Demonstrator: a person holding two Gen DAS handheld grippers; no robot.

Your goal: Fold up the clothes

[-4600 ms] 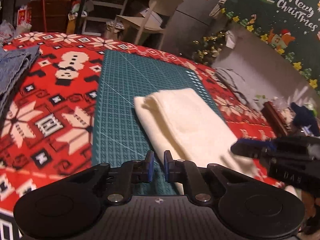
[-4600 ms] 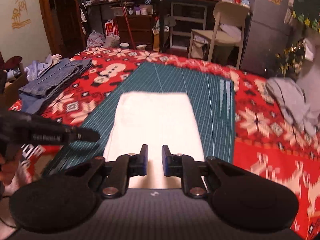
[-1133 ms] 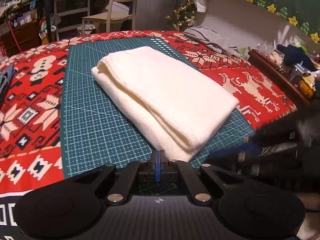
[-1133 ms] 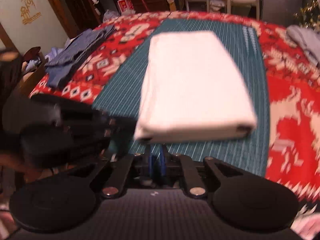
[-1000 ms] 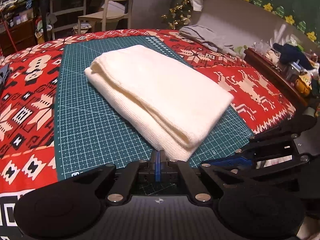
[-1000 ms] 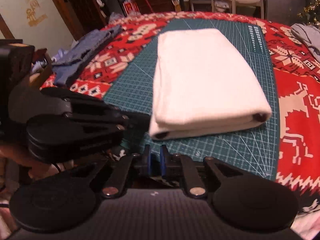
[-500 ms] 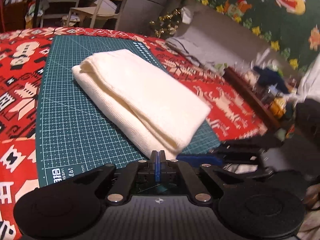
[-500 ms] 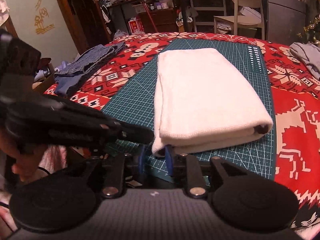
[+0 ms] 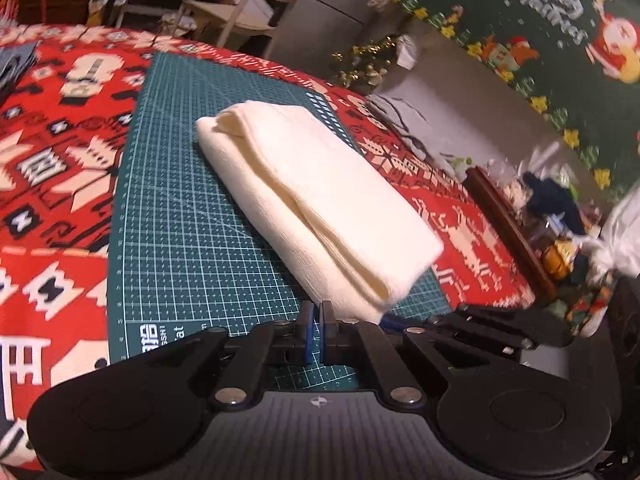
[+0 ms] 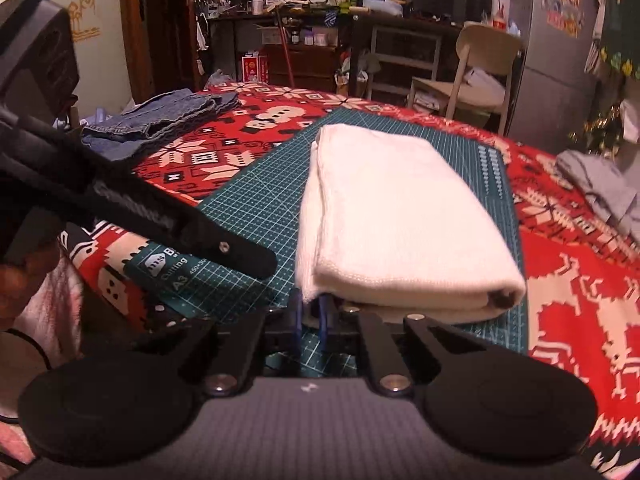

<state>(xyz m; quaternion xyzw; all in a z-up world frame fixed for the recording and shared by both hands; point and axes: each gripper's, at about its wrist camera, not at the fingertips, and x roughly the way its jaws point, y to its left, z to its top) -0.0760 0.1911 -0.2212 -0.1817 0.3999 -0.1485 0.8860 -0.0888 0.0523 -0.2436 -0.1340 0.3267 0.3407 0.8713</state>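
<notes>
**Folded cream cloth on the cutting mat, both grippers at its near edge**

The cream cloth [image 10: 400, 216] lies folded in a thick rectangle on the green cutting mat [image 10: 248, 208], which sits on the surface under a red patterned cover [image 10: 208, 152]. The cloth runs lengthwise away from me, its layered edges along the left side and its rolled fold across the near end.

My right gripper [image 10: 311, 312] sits at the near left corner of the cloth. Its blue-padded fingers [image 10: 323, 312] stand a narrow gap apart, and the corner of the cloth hangs just over them; I cannot tell whether any fabric is pinched between them.

My left gripper [image 9: 314, 322] is at the near edge of the mat, just beside the cloth's near corner. Its fingers are nearly together with only a sliver of mat showing between them, and they hold nothing.

Folded denim [image 10: 160, 120] lies far left on the cover, well apart from the mat. A grey garment [image 10: 600, 184] lies at the right. A pale chair [image 10: 480, 64] stands beyond the far edge.
</notes>
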